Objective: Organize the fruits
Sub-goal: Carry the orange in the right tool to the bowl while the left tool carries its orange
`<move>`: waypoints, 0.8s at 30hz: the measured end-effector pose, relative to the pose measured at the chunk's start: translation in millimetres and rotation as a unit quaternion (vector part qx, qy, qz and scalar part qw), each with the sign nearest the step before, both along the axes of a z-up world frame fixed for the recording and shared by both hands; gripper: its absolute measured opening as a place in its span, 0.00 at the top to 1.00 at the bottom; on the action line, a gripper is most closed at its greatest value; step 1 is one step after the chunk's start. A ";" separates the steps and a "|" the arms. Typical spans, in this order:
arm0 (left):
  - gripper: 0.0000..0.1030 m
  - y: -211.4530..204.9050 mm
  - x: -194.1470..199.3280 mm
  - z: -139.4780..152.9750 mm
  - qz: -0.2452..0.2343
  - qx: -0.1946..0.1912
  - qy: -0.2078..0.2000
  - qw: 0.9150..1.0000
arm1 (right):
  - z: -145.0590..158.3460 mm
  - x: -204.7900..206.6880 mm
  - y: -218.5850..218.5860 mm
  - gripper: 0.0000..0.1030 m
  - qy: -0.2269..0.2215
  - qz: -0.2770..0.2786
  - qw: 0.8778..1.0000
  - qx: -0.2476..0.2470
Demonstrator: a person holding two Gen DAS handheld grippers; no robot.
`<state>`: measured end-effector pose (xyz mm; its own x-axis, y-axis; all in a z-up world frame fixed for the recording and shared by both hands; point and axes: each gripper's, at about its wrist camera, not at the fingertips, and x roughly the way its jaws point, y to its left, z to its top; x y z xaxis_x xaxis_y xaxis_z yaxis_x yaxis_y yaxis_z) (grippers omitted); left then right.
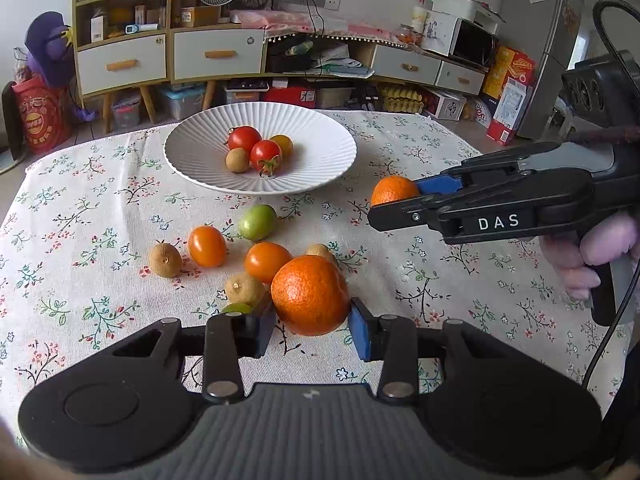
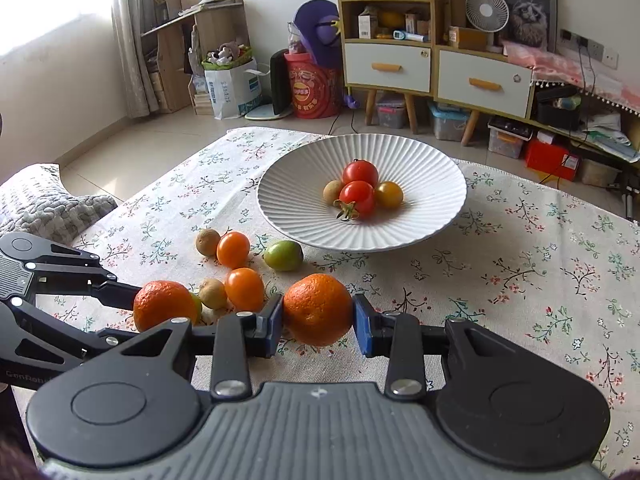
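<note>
Because both grippers are already engaged with a fruit each, we treat handling in terms of the two mandarins. Our left gripper (image 1: 312, 320) brackets the near mandarin (image 1: 310, 295) with its blue pads (image 1: 362, 334) at the fruit's widest girth; the left pad appears to touch, while the right one shows a sliver of gap, so we cannot confirm a full pinch. Our right gripper (image 2: 318, 322) is pressed onto the second mandarin (image 2: 318, 309), pads touching both flanks.

Handling notes:
- Mandarin: moderately heavy for its class, with loose, dimpled skin over soft flesh. Grip across the equator; moderate pressure only, since the peel can slide or bruise.
- Orange cherry tomatoes (image 1: 207, 245): light, smooth, slippery and thin-skinned. Take hold across the short axis with minimal force.
- Brown longans (image 1: 165, 260): light, with a stiff, brittle shell; these should tolerate a firmer grip but roll readily.
- Green fruit (image 1: 257, 221): appears firm and smooth.

All loose fruits lie on the floral tablecloth (image 1: 440, 280), near the ribbed white plate (image 1: 320, 136), which already holds two red tomatoes (image 1: 266, 153), one yellow tomato and one longan.
</note>
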<state>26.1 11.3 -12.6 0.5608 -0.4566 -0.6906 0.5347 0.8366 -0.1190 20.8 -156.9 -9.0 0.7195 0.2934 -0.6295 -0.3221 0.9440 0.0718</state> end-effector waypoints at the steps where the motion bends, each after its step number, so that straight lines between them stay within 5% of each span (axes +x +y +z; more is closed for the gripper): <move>1: 0.64 -0.9 1.1 1.1 0.001 0.000 -0.001 1.000 | 1.5 0.7 -0.5 0.68 -0.003 -0.001 1.000 0.002; 24: 0.64 -26.4 59.1 21.1 0.050 -0.002 -0.017 0.999 | 16.7 39.3 -14.7 0.68 -0.024 -0.051 0.998 0.027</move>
